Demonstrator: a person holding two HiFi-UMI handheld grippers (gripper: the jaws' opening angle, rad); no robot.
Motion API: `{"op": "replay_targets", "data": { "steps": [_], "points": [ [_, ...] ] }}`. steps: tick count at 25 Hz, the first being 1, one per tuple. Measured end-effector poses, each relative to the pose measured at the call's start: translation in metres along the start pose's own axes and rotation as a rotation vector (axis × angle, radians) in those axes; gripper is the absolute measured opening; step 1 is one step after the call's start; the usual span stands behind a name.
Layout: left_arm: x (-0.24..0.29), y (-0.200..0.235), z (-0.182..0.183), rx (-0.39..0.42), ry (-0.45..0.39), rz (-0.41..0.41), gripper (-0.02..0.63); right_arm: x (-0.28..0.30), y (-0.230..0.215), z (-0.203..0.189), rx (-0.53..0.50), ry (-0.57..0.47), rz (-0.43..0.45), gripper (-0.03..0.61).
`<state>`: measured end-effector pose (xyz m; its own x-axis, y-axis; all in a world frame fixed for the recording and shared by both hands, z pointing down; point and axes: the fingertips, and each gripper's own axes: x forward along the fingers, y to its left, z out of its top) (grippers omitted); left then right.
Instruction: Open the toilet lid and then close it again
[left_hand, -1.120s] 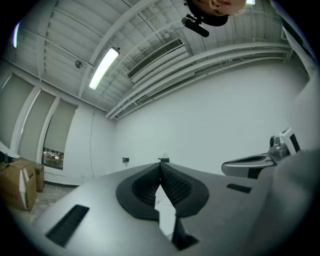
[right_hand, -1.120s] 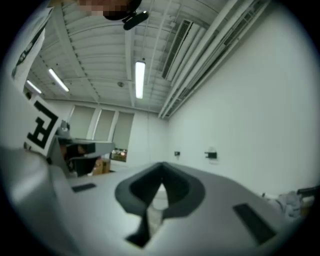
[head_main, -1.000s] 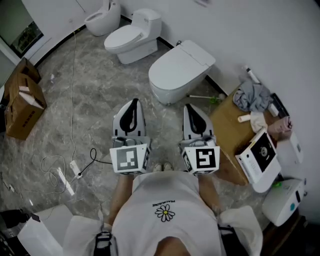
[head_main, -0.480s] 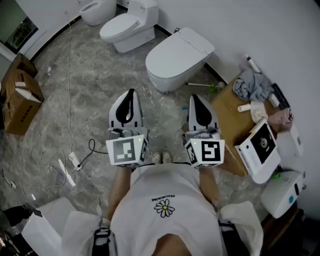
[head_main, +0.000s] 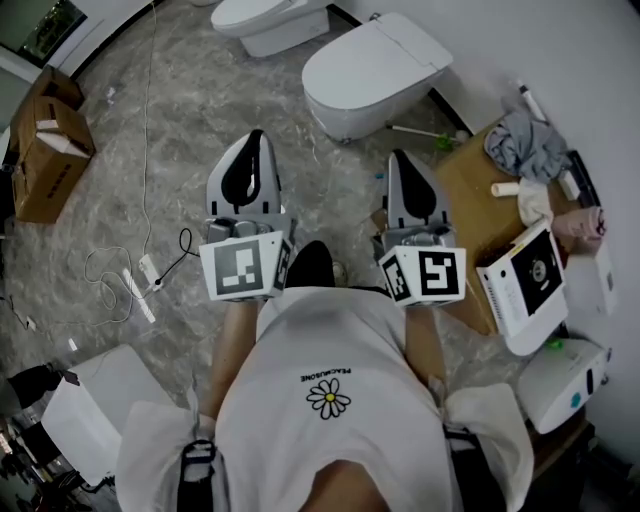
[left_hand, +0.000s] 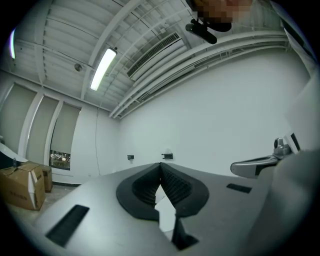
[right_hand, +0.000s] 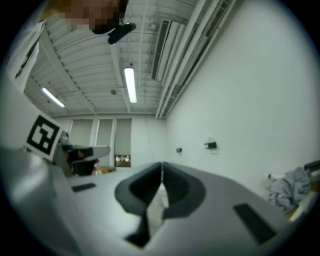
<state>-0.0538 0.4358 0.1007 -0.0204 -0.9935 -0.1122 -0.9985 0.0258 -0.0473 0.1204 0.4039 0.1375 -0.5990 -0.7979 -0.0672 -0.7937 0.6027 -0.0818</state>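
A white toilet with its lid down stands against the wall at the top of the head view, ahead of me. My left gripper and right gripper are held side by side, short of the toilet and apart from it, both pointing roughly level toward the wall. Each is shut with nothing in its jaws. In the left gripper view the left gripper has its dark pads meeting at the tip against the white wall. The right gripper view is blurred; the right gripper has its pads together too.
A second toilet stands at the top edge. Cardboard boxes sit at the left, with a cable and power strip on the marble floor. At the right a wooden board carries a grey cloth and small items; white boxes lie beside it.
The head view has shifted so the toilets slid toward the top of the frame. The right gripper has drifted rightward and slightly lower. Both grippers stay shut.
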Motion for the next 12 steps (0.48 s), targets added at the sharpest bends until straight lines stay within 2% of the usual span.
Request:
{"op": "replay_targets", "data": {
  "steps": [3,6,9,12],
  "points": [
    [0.004,0.001,0.002,0.008,-0.021,0.014,0.021,0.001,0.001,-0.011,0.018,0.027,0.040,0.031],
    [0.014,0.012,0.005,0.014,-0.034,0.055,0.021,0.006,0.006,-0.009,-0.024,0.029,0.079,0.031],
    [0.028,0.019,0.005,0.012,-0.049,0.070,0.021,0.017,-0.002,-0.009,-0.057,0.047,0.070,0.031],
    [0.049,0.021,0.005,0.009,-0.072,0.048,0.021,0.033,-0.011,-0.011,-0.058,0.055,0.061,0.031]
  ]
}}
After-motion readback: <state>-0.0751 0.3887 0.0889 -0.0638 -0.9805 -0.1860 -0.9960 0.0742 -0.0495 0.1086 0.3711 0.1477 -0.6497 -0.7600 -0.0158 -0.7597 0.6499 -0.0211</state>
